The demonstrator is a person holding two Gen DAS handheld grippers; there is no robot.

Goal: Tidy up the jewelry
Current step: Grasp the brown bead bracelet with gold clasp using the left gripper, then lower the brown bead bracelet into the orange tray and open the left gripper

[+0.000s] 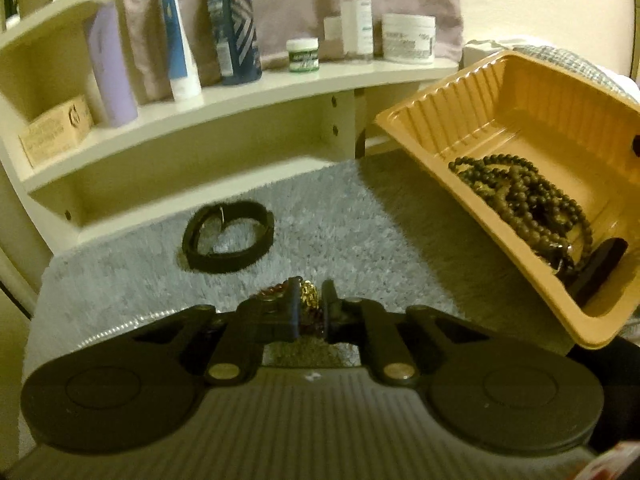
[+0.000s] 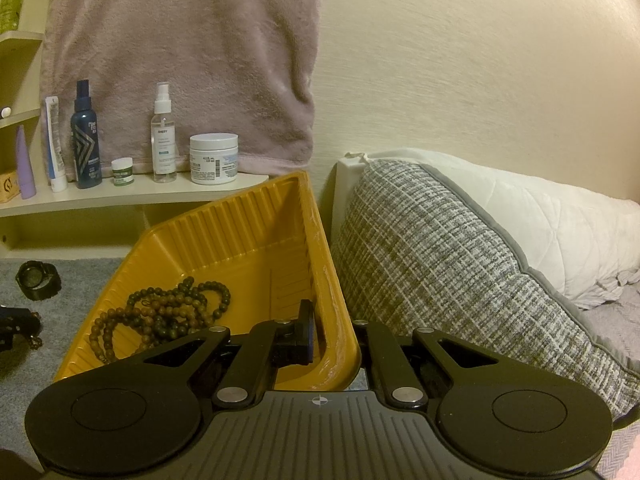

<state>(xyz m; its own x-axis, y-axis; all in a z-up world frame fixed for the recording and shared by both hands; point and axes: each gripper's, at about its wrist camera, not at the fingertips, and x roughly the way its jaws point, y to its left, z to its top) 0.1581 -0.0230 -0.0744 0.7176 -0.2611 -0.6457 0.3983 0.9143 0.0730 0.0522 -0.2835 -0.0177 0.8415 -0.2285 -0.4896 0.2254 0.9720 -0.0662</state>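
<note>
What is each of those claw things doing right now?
Left gripper: shut on a gold-coloured chain piece.
Right gripper: shut on the wall of the tilted yellow ribbed plastic tray.

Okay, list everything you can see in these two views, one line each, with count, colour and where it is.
Tray: one, yellow-orange ribbed plastic, tilted above the grey mat, its wall pinched by the right tool.
Bead strands: one tangle, dark brown, in the tray's low end.
Gold and red jewelry: one piece, on the mat between the left tool's fingers.
Strap: one, black, looped on the mat.
Watch: one, black, on the mat near the shelf.
Mat: one, grey, shaggy.
Bottles, tubes and jars: several, on the cream shelf.
Towel: one, pinkish, hanging behind the shelf.
Pillows: two, grey woven and white, at right.
Left tool: black, closed on the jewelry.
Right tool: black, closed on the tray wall.
</note>
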